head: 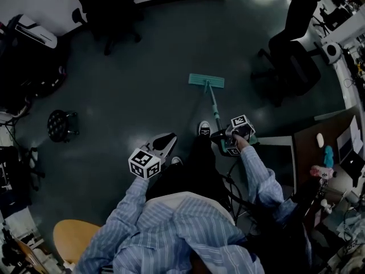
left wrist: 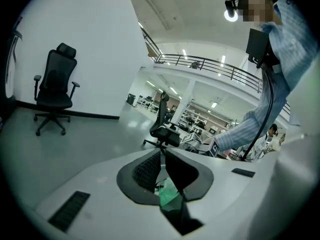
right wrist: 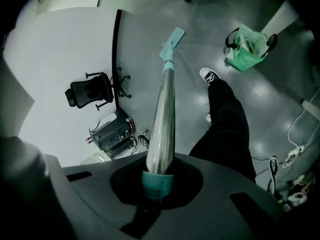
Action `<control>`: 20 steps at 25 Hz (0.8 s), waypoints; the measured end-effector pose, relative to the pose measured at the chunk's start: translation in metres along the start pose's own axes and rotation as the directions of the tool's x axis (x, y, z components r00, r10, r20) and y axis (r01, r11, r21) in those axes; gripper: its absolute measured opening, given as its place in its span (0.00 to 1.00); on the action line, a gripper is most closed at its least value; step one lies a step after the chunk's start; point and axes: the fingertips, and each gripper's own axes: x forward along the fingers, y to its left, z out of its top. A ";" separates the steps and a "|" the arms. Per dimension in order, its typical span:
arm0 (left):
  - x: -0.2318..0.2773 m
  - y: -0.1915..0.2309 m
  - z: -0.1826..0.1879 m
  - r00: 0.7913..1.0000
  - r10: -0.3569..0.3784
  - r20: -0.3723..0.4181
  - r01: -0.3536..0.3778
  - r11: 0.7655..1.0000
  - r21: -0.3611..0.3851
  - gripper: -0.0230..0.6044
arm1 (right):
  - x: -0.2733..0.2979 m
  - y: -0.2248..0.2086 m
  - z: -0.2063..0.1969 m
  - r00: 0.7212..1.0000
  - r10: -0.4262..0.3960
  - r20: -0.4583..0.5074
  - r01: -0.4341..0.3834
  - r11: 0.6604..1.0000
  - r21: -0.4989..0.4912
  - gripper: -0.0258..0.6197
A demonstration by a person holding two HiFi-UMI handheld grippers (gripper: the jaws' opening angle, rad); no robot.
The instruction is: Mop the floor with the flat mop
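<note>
The flat mop has a teal head point(head: 206, 80) lying flat on the dark floor ahead of my feet, and its metal handle point(head: 214, 108) slants back to my right gripper point(head: 224, 136). In the right gripper view the handle point(right wrist: 165, 109) runs from the jaws out to the mop head point(right wrist: 173, 36), and my right gripper point(right wrist: 159, 176) is shut on its teal end grip. My left gripper point(head: 165, 145) hangs by my left knee, apart from the mop. In its own view the left gripper point(left wrist: 163, 156) points across the room, jaws together with nothing held.
Black office chairs stand at the far left point(head: 108, 10) and far right point(head: 291, 44). A small black stool point(head: 61, 124) is to my left, a cluttered desk point(head: 336, 147) to my right, a wooden seat point(head: 71, 238) behind me. A green bag point(right wrist: 245, 46) sits on the floor.
</note>
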 end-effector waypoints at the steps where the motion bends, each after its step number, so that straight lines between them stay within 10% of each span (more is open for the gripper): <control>1: -0.001 -0.005 -0.001 1.000 -0.012 -0.002 0.012 1.000 0.010 0.09 | 0.000 -0.008 -0.011 1.000 -0.009 -0.005 0.009 1.000 -0.004 0.05; 20: -0.024 -0.049 -0.025 0.997 -0.081 -0.014 0.082 0.994 0.071 0.09 | 0.004 -0.097 -0.183 0.993 -0.020 -0.115 0.021 1.000 0.004 0.05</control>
